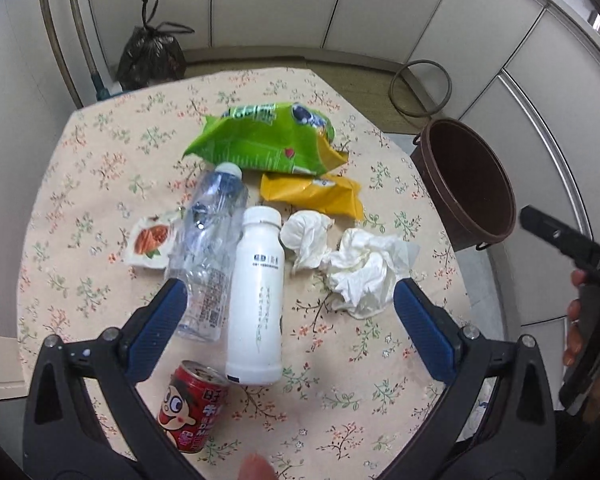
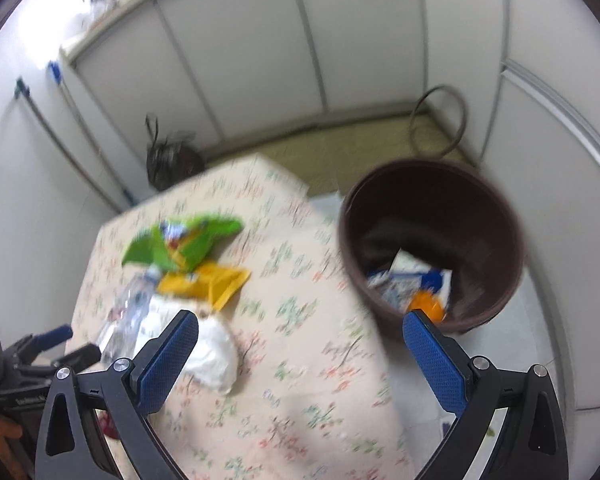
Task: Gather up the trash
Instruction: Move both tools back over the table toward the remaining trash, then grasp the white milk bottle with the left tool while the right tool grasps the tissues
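- Left wrist view: the left gripper [image 1: 286, 300] is spread wide and holds nothing, above the flowered tabletop [image 1: 100, 184]. Between its fingers lie a white bottle [image 1: 256, 296] and a crumpled tissue [image 1: 364, 268]. A clear plastic bottle [image 1: 210, 248] touches the white bottle's left side. A red can [image 1: 192, 404] stands near the left finger. A green bag [image 1: 260, 136] and a yellow wrapper [image 1: 312, 194] lie farther back. The brown bin [image 1: 466, 184] stands beside the tabletop's right edge.
- Right wrist view (blurred): the right gripper [image 2: 300, 332] is also wide and empty, over the tabletop edge. The brown bin [image 2: 432, 248] already holds some trash [image 2: 412, 284].
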`<state>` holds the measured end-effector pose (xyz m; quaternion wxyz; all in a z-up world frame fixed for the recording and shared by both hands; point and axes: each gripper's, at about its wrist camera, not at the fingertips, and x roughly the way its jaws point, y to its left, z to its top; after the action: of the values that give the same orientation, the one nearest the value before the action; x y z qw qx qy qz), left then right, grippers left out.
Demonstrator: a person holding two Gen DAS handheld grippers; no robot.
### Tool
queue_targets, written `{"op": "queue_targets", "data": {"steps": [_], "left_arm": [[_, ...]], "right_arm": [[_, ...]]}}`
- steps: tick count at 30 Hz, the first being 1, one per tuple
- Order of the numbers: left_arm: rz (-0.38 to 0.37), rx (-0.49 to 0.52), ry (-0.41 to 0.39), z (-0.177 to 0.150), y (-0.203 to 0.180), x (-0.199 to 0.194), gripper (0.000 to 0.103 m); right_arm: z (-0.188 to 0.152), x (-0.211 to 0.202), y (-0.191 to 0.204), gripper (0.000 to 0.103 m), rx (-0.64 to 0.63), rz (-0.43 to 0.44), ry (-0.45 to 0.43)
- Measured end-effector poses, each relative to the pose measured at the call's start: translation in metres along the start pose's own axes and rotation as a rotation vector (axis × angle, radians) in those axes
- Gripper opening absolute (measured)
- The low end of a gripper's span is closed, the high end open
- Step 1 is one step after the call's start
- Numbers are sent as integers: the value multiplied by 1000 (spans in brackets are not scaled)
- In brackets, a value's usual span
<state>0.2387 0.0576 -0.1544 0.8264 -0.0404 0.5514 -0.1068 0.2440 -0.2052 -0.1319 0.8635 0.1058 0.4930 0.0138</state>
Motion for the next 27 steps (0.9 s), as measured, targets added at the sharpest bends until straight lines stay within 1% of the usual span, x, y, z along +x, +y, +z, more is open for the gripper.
{"op": "queue_targets", "data": {"steps": [1,3,5,6,8,9,10,11,15,19,25,27], "left_arm": [[-10,-3,7,0,1,2,102],[-35,-9,29,1,2,8,96],[-49,-4,53,3,2,15,85],[-53,1,70,4,1,22,81],[-61,4,100,3,1,31,68],[-68,4,127,2,1,39,65],[-66,5,147,1,3,46,58],[-59,8,164,0,3,52,56],[1,18,200,-3,5,67,56],[28,17,227,-4,6,82,56],[109,29,247,-3,7,100,56],[119,24,259,-4,10,105,53]], "right_arm": [[-1,7,4,103,-5,0,24],[-2,17,10,103,-3,6,58],[-3,25,14,103,8,19,76],[-3,28,15,103,17,28,86],[-3,35,18,103,30,41,106],[-3,38,20,103,30,46,114],[-4,41,22,103,26,48,123],[-4,43,24,103,19,44,129],[-5,52,28,103,4,37,152],[-7,61,33,103,-13,32,180],[-12,79,45,103,-30,44,232],[-13,85,47,103,-23,48,247]]}}
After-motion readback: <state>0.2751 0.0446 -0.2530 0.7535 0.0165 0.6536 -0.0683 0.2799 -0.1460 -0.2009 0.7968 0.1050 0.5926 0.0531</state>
